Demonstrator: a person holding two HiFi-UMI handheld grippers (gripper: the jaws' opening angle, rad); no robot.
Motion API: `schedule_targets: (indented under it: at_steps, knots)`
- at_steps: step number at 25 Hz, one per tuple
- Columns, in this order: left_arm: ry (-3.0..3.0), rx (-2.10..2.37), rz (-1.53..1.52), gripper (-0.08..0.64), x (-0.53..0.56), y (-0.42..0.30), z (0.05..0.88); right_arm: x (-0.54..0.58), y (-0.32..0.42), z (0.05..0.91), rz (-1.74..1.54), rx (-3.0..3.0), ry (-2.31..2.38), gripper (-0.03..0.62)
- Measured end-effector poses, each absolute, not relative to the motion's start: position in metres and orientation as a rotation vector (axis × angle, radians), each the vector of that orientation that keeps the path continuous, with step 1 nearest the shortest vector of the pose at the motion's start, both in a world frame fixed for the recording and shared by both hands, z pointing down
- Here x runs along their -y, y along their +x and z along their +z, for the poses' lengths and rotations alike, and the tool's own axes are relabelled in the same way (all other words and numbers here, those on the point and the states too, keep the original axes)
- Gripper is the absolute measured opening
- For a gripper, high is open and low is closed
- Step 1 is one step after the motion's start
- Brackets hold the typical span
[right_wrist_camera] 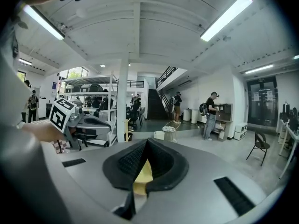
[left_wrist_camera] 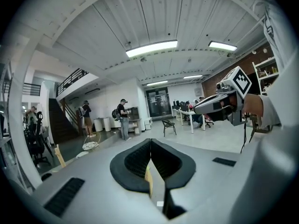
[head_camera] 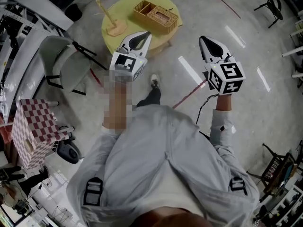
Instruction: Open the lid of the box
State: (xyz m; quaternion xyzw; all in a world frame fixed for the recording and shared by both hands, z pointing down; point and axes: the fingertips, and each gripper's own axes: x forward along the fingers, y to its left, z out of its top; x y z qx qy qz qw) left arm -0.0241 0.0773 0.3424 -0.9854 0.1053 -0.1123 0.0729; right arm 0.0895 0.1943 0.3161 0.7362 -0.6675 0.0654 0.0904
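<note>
Wicker box [head_camera: 156, 14] sits on the round yellow tabletop [head_camera: 124, 9]. A wooden stand [head_camera: 112, 25] is left of the box, apart from it. The lid appears shut; too small to tell the hinge side.

Left gripper [head_camera: 147, 35]: jaws pressed together, nothing between them, tip near the box but short of it. Right gripper [head_camera: 203, 39]: jaws also together and empty, off to the box's right, over the floor [head_camera: 246, 70].

Judgement: approach step, lid not yet touched. Part one pair of jaws before reaching the box and come in low at the lid's free edge. Steady the box body with the other gripper so it does not slide toward the stand.
</note>
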Motion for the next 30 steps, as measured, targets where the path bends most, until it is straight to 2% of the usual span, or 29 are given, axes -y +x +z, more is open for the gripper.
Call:
schedule_targets:
  at_steps: [12, 30]
  knots:
    - [-2.996, -0.286, -0.365, 0.029, 0.033, 0.066, 0.354, -0.079, 0.170, 0.330, 0.315, 1.986, 2.129, 0.023]
    - [-3.084, -0.243, -0.457, 0.029, 0.176, 0.151, 0.396, 0.063, 0.243, 0.394, 0.558, 1.901, 2.015, 0.023]
